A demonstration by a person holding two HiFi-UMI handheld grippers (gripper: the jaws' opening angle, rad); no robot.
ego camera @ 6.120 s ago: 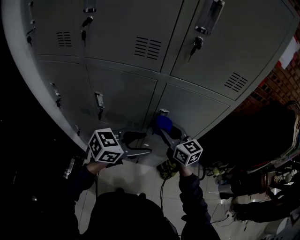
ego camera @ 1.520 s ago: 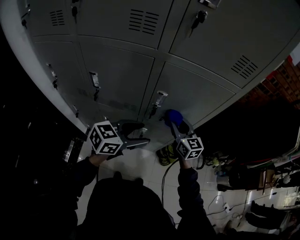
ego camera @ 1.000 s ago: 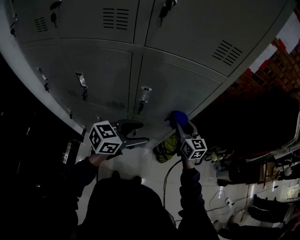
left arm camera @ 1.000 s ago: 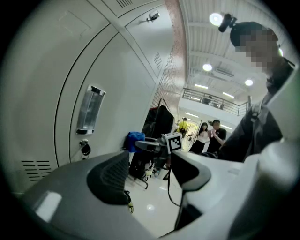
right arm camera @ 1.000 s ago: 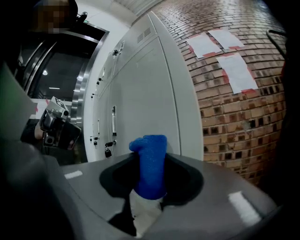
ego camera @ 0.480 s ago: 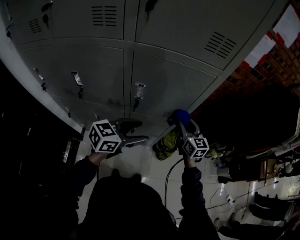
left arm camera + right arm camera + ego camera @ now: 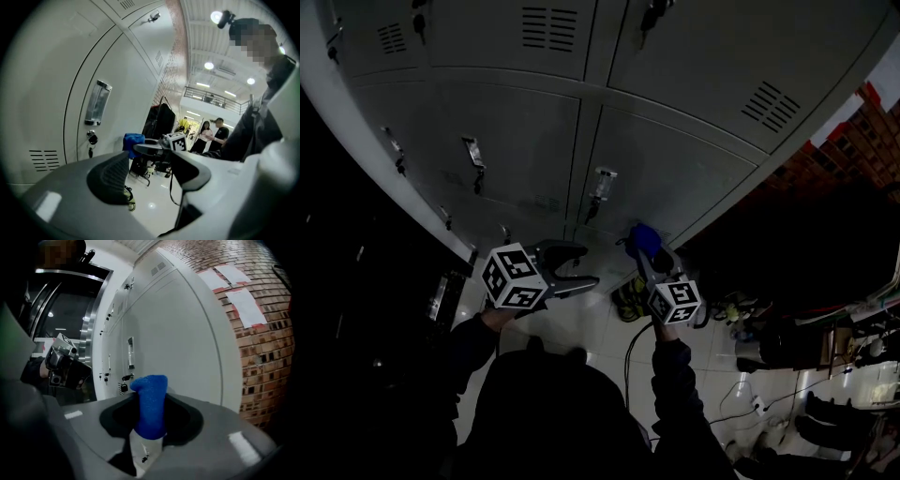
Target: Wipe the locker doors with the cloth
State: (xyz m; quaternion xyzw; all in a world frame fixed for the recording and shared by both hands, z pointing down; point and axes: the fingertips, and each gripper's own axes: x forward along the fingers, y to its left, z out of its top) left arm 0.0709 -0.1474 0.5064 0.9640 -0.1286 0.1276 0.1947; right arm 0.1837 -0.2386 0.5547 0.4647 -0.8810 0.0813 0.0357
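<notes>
The cloth (image 7: 643, 236) is blue and sits low in the middle of the head view, at the foot of the bottom right locker door (image 7: 675, 178). It is below and a little right of that door's handle (image 7: 600, 183). Your right gripper (image 7: 639, 247) is clamped on it. In the right gripper view the cloth (image 7: 150, 404) stands up as a folded wad pinched between the two jaws, with the pale door (image 7: 187, 333) running away behind it.

Over the last second and a half the cloth swung out toward the right-hand corner of the lockers. It has now come back in under the handle, which reads as one sideways stroke along the bottom strip of this door. The lighting is dim and neither view looks along the surface, so I cannot tell whether the cloth is actually pressing on the metal or riding just off it. Lean in if you are unsure.

Your left gripper (image 7: 581, 265) hangs to the left of the right one, clear of the lockers. Its jaws are spread with nothing between them, and only floor and your other gripper show through the gap.

Judging by where the cloth has worked, the doors higher in the frame are yet to be wiped.
</notes>
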